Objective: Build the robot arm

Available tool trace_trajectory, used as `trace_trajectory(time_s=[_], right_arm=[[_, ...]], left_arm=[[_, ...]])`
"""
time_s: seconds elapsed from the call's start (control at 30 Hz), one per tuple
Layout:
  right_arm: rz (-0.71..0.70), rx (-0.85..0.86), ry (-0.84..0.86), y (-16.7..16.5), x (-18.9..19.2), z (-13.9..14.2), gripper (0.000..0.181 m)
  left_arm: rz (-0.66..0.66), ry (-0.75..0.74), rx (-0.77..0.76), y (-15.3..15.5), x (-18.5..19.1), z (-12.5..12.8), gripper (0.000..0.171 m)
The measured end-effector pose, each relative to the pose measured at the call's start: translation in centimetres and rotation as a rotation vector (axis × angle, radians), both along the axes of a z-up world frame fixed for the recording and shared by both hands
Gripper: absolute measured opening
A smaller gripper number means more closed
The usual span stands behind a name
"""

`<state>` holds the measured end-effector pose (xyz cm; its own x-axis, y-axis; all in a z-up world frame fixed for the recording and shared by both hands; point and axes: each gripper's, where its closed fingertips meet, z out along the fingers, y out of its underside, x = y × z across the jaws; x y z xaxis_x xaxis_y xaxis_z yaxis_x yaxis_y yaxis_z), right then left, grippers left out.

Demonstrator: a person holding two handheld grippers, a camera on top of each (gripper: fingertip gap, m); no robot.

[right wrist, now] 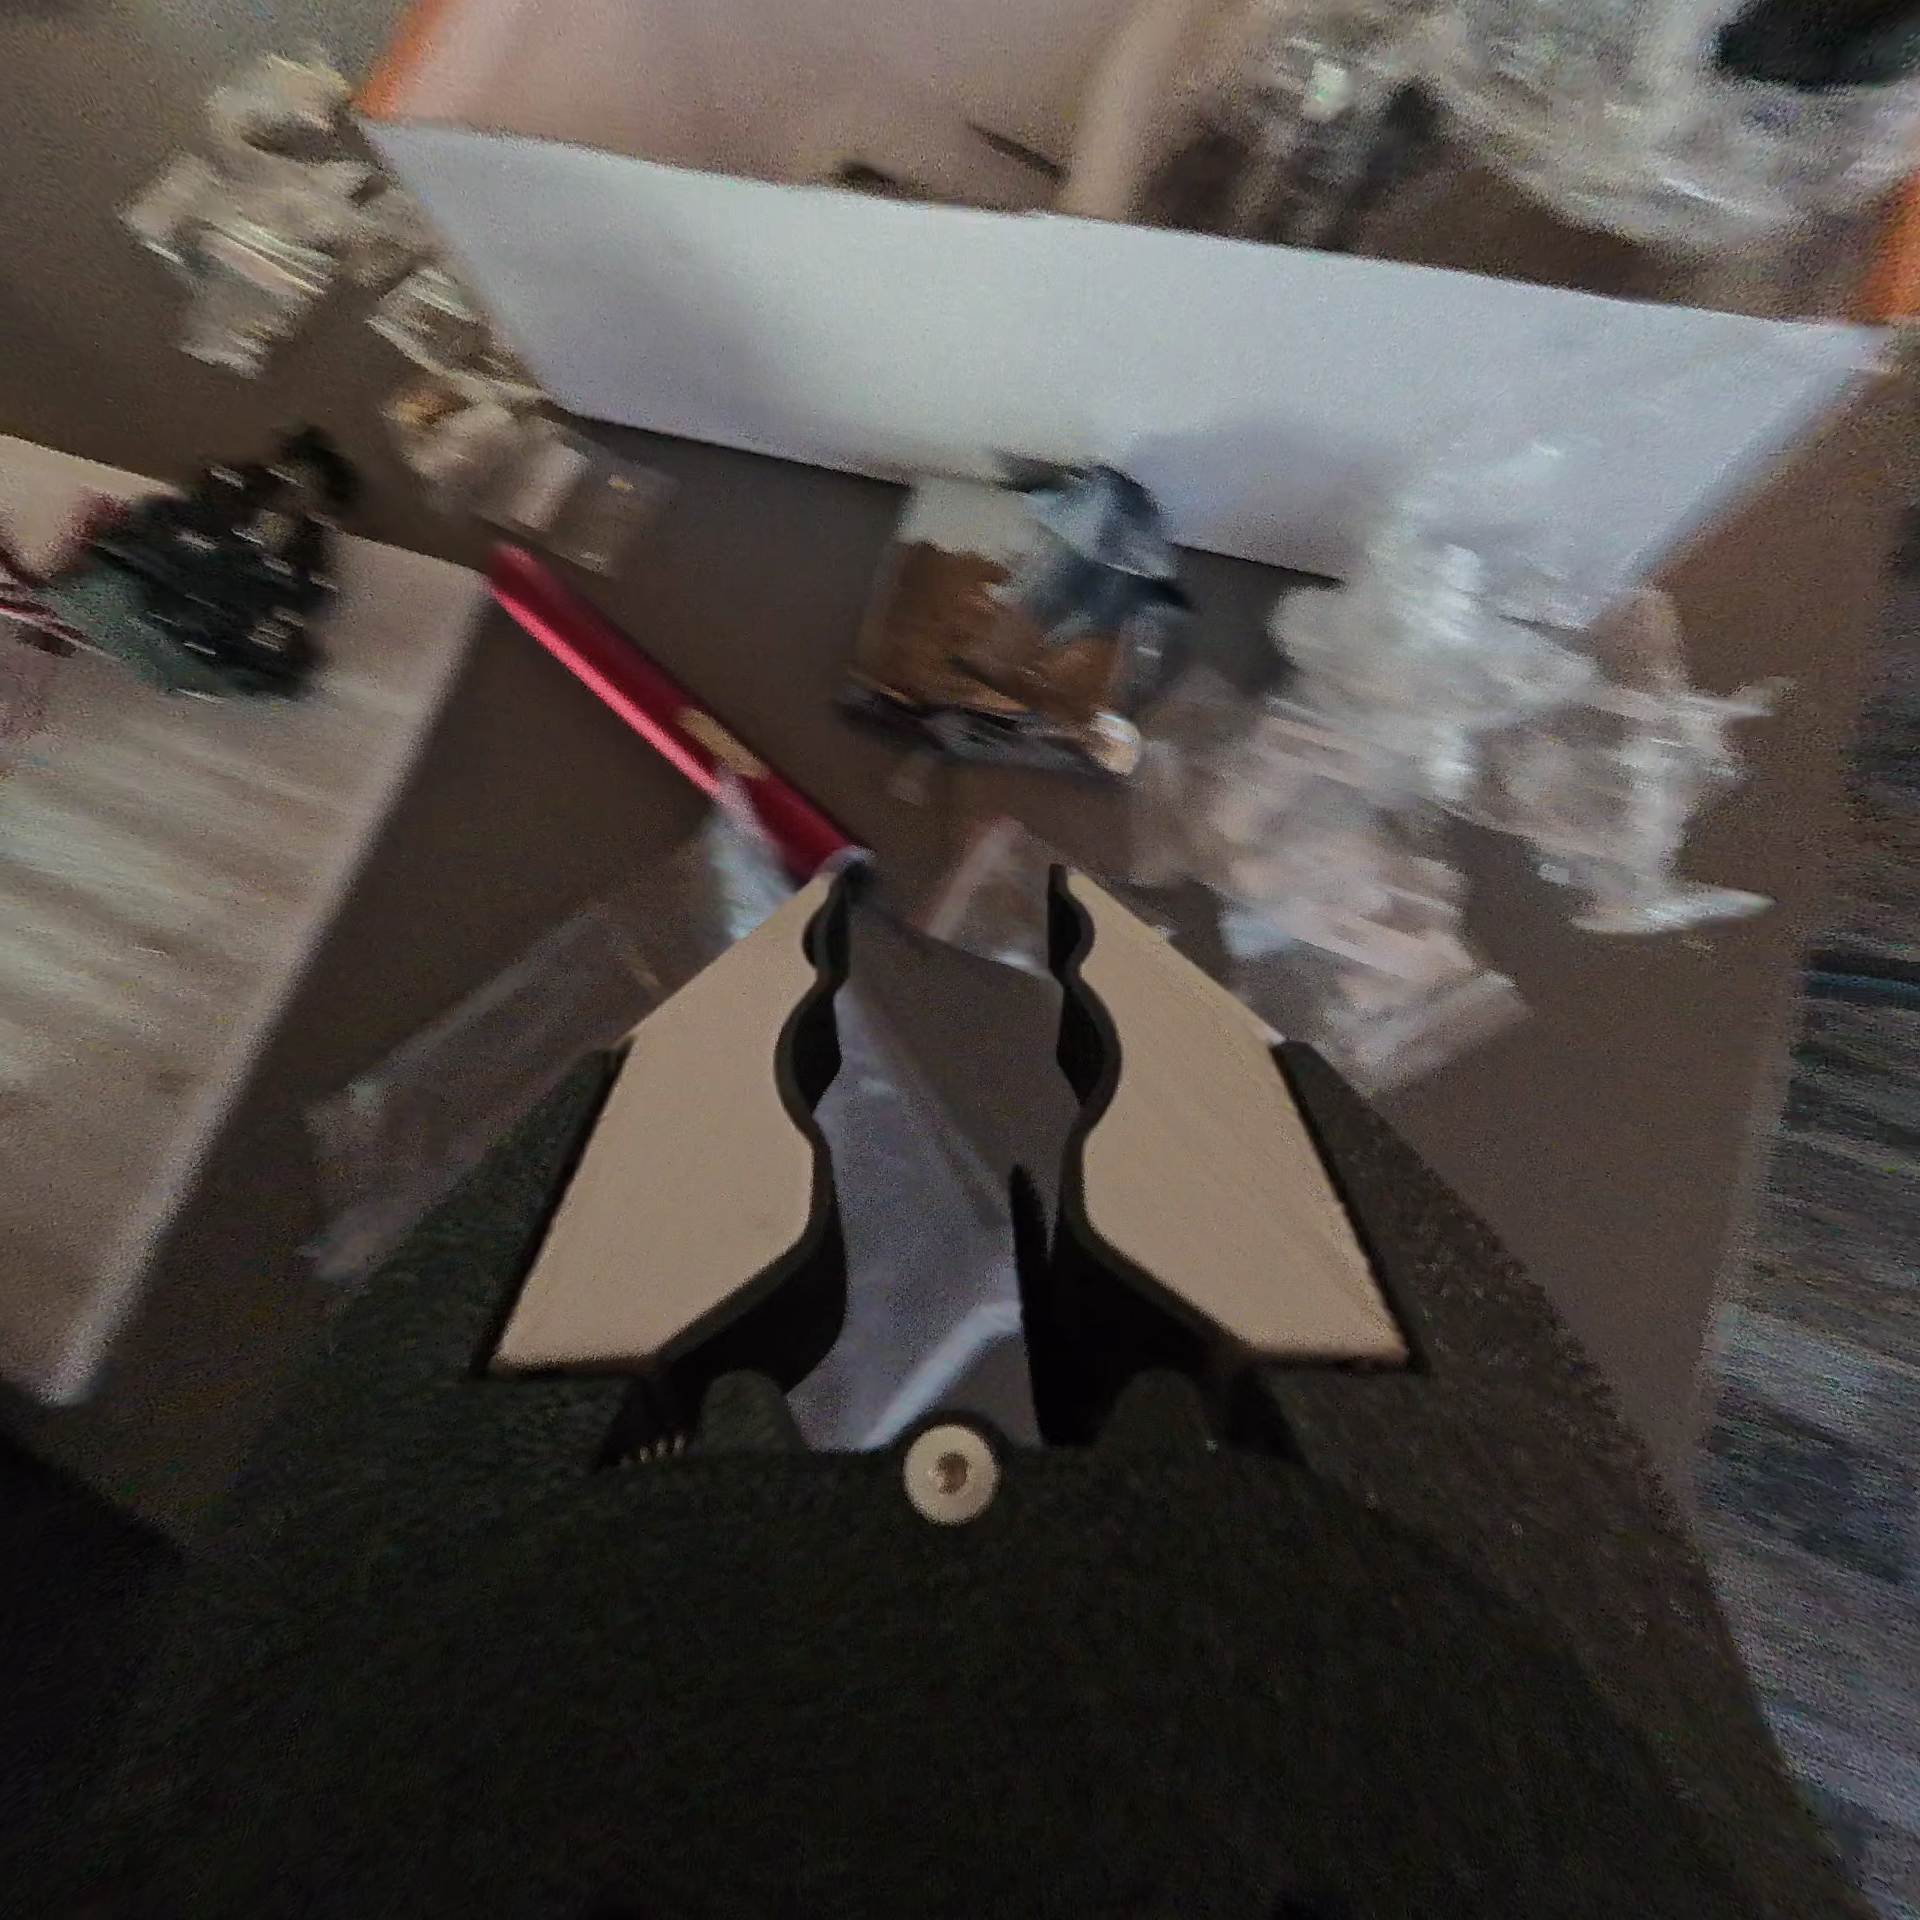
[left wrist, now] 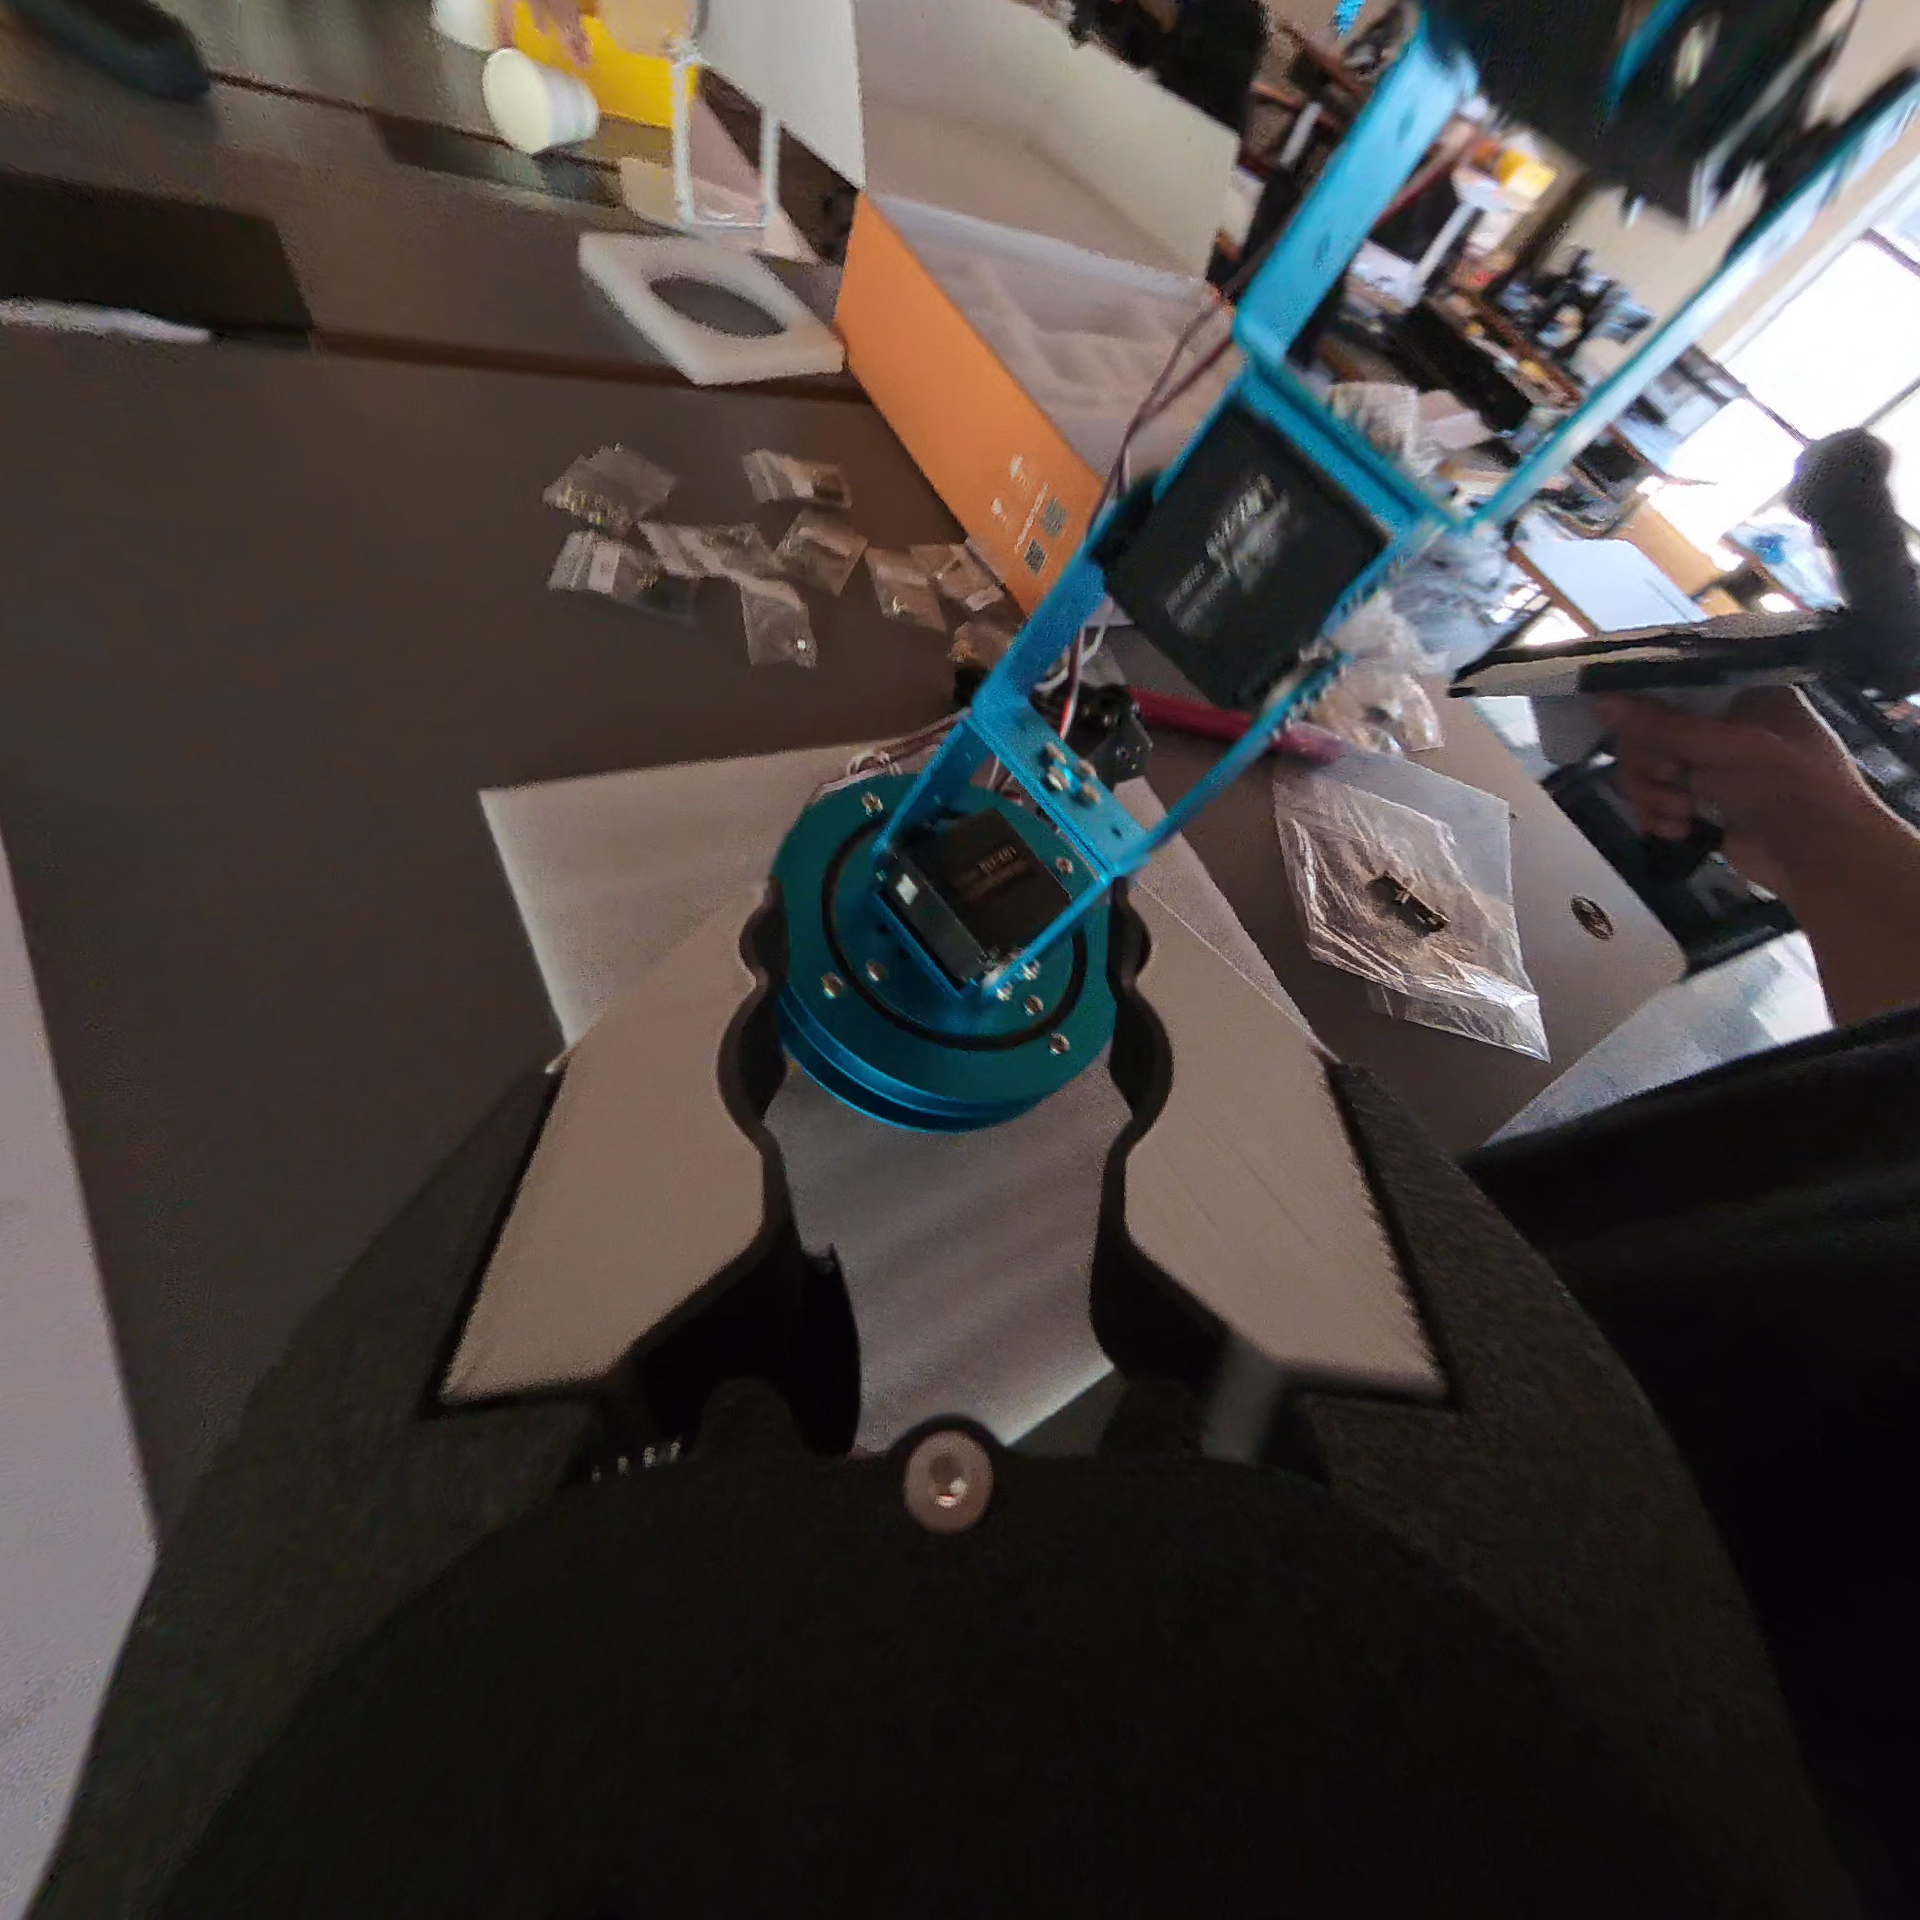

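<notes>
A small blue metal robot arm stands on a white sheet [left wrist: 623, 862]. Its round blue base [left wrist: 914, 1070] sits between my left gripper's fingers [left wrist: 940, 935], which are shut against its sides. Blue brackets [left wrist: 1309, 260] with a black servo [left wrist: 1236, 551] rise up and to the right. My right gripper [right wrist: 951, 883] is open and empty, low over a clear plastic bag [right wrist: 914, 1164]. Its left fingertip is next to the end of a red tool handle [right wrist: 644, 675]. The right wrist view is blurred. The right gripper also shows in the left wrist view [left wrist: 1662, 665], held by a hand [left wrist: 1766, 790].
An orange and white box [left wrist: 956, 416], a white foam piece [left wrist: 707, 312] and several small bags of parts [left wrist: 717, 561] lie on the grey table behind. A clear bag [left wrist: 1403, 914] lies to the right. A white box wall [right wrist: 1039, 343] and crumpled bags [right wrist: 1455, 727] lie ahead. The gap from one gripper's tips to the other's is roughly 50 centimeters.
</notes>
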<state>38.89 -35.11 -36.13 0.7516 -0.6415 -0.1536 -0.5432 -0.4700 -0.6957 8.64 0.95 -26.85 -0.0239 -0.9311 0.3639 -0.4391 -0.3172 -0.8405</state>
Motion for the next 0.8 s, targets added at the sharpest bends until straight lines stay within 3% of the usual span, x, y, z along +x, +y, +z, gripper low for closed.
trace_trajectory(time_s=[0.07,0.17,0.33,0.47,0.53,0.6,0.8], right_arm=[[0.004,0.006,-0.044,-1.6,1.5,-0.8,0.038],[0.028,0.021,-0.014,-1.1,3.2,-2.4,0.043],[0.072,-0.031,-0.001,3.3,5.8,-4.3,0.067],[0.073,-0.092,0.049,6.2,6.0,-5.8,0.075],[0.067,-0.095,0.078,6.8,5.2,-5.8,0.067],[0.071,-0.063,0.088,7.9,4.1,-5.3,0.043],[0.058,-0.140,0.037,12.1,1.9,-5.5,0.037]], left_arm=[[0.059,0.013,0.015,-2.0,-0.2,-1.3,0.058],[0.067,0.041,0.047,-5.8,-0.1,-3.3,0.054],[-0.061,0.081,-0.010,-12.2,-0.1,-4.9,0.053],[-0.141,0.094,0.014,-14.1,-0.2,-4.9,0.053],[-0.155,0.100,0.016,-14.4,-0.3,-4.9,0.053],[-0.147,0.094,0.020,-14.3,-0.5,-4.8,0.053],[-0.170,0.083,-0.013,-14.6,-0.6,-4.9,0.053]])
